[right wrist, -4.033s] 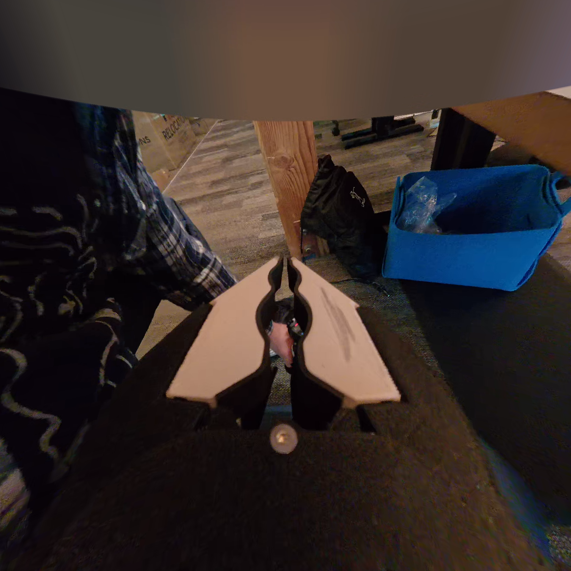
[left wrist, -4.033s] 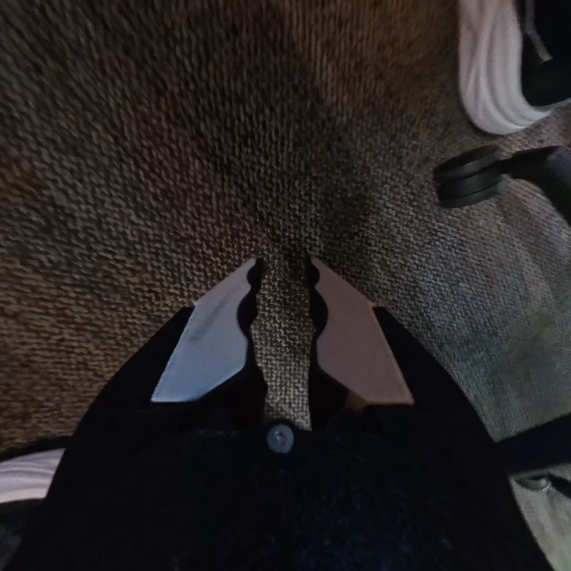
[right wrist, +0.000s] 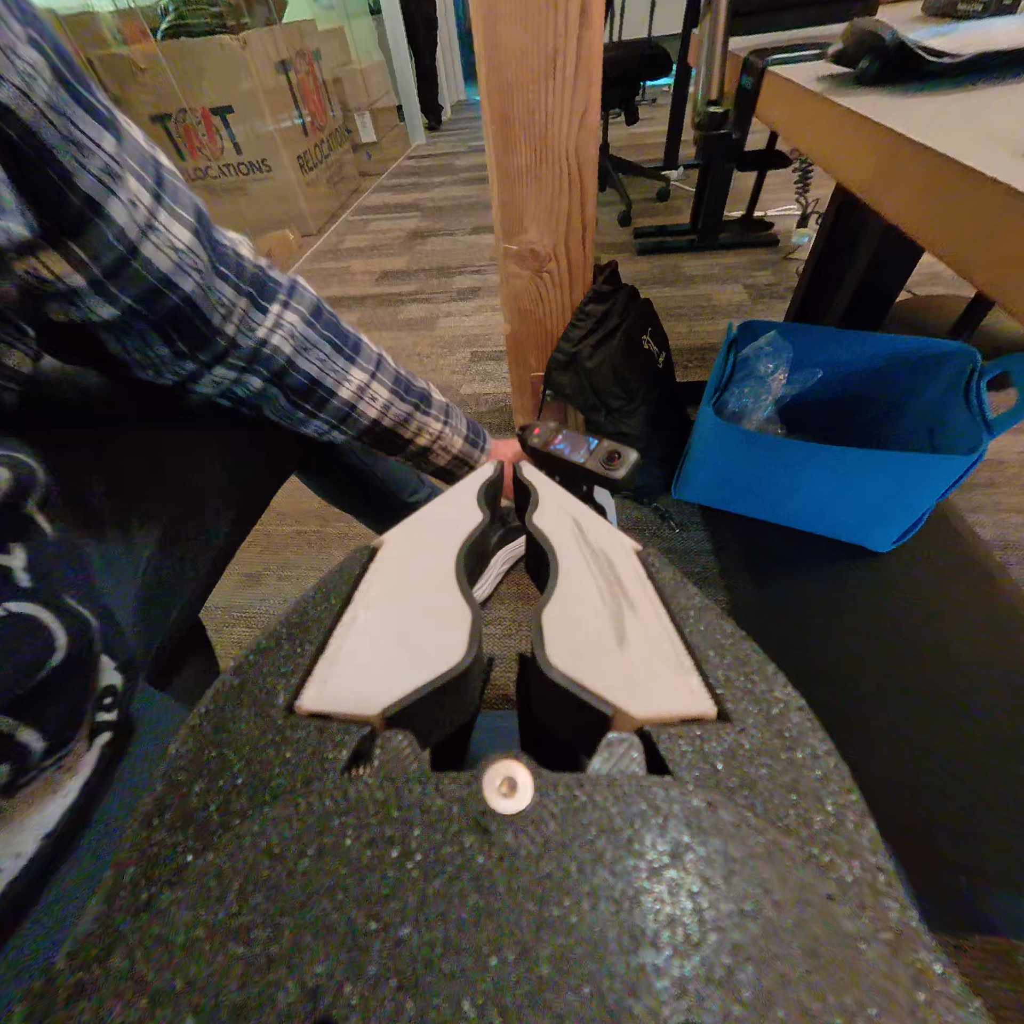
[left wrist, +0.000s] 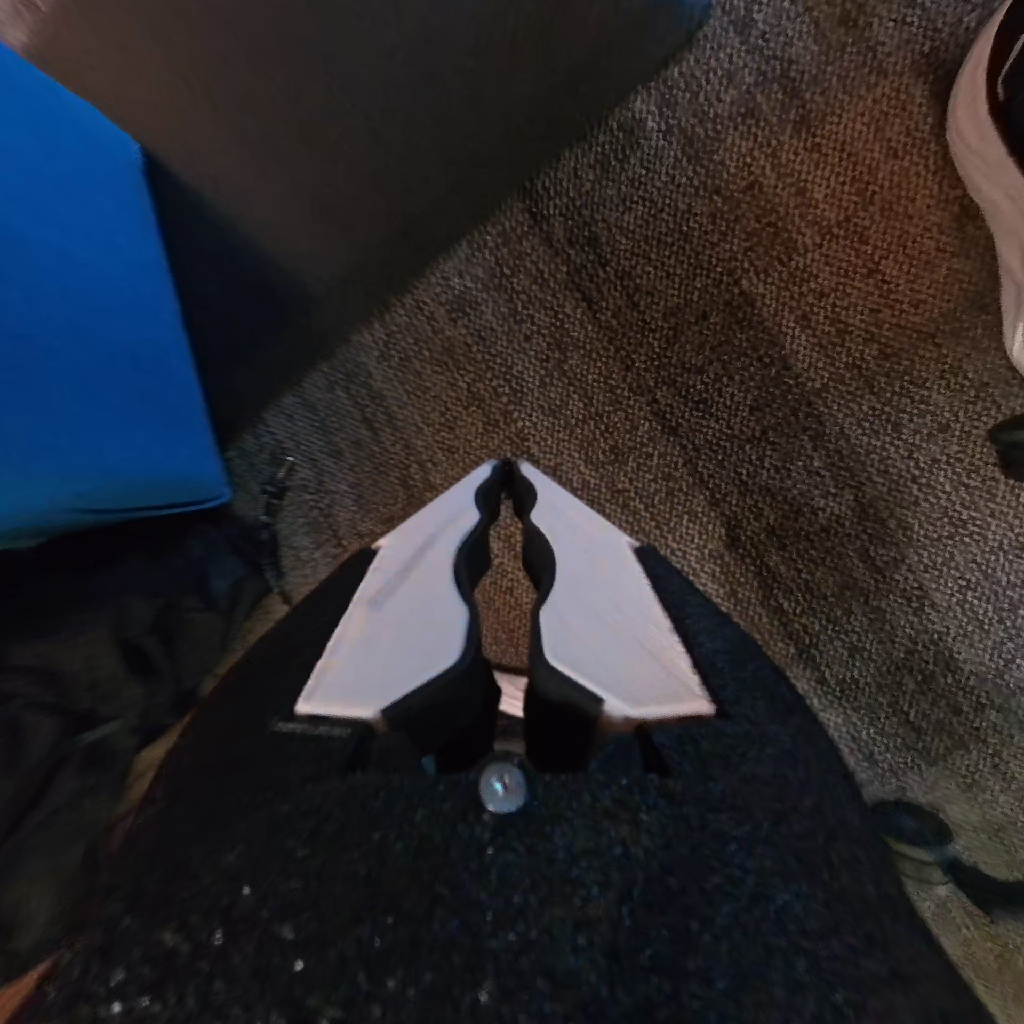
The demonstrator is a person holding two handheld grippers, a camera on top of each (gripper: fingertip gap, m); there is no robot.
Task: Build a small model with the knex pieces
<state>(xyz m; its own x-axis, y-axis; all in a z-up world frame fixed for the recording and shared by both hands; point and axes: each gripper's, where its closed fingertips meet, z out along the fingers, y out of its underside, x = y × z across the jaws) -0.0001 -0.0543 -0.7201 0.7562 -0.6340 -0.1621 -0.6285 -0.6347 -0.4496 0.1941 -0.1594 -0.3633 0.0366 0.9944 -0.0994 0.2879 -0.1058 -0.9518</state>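
Carpet (left wrist: 692,332), grey-brown and looped, fills most of the left wrist view. The left gripper (left wrist: 507,468) points down at it, its two pale fingers meeting at the tips with nothing between them, so its jaws are closed and empty. A blue felt bin (left wrist: 83,305) sits at the left edge, with a dark surface beyond it. A white and black shoe (left wrist: 992,183) shows at the upper right edge.

In the right wrist view, the right gripper (right wrist: 508,471) is held above the floor. Its fingertips stand almost together with a thin gap, jaws closed and holding nothing. Just beyond the tips, a person's hand (right wrist: 505,451) in a plaid sleeve (right wrist: 266,338) holds the other gripper, whose black camera (right wrist: 579,449) faces this way. A shoe's striped white sole shows through the gap between the fingers.

A wooden post (right wrist: 540,194) rises behind the hand, and a black bag (right wrist: 615,354) leans at its base. To the right stands the blue felt bin (right wrist: 820,471) with crumpled clear plastic (right wrist: 759,382) inside. A desk (right wrist: 897,144) runs above it at the upper right. Cardboard boxes (right wrist: 238,138) line the far left wall, and an office chair (right wrist: 631,111) stands in the background.
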